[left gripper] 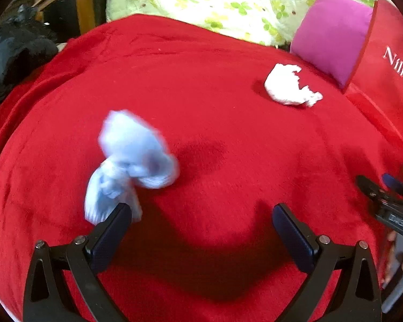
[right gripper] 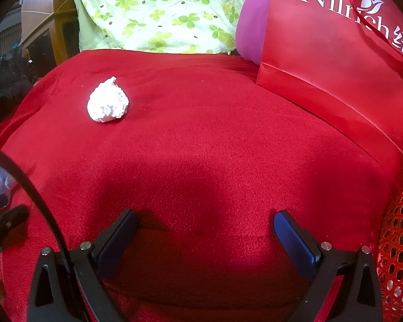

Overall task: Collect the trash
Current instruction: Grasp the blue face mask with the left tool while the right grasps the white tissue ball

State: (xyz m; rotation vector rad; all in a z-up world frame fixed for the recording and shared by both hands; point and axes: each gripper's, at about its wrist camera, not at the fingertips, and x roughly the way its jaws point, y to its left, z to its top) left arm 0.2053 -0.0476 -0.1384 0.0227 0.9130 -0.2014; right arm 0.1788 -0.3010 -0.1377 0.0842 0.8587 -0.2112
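Your red blanket filled nearly all of both views and served as the ground for everything else; behind its far edge lay a pale green cloth printed with clover leaves, and off its far left corner sat a heap of black fabric in front of a wooden cabinet. At the blanket's right side stood a red paper bag with white lettering, resting on the blanket, with a magenta cushion just behind it; a red mesh basket showed at the blanket's near right edge in the right wrist view.

You had a blurred light-blue tissue near the middle-left of the blanket, reaching down to the left finger of your left gripper; whether it touched that finger I could not tell, and it was not pinched between the two fingers. A crumpled white paper wad lay on the blanket toward its far side, near the cushion and apart from the bag.

Your left gripper stood with its fingers spread wide, nothing between them; your right gripper was likewise spread wide and empty above the blanket's near part, well apart from the white wad.
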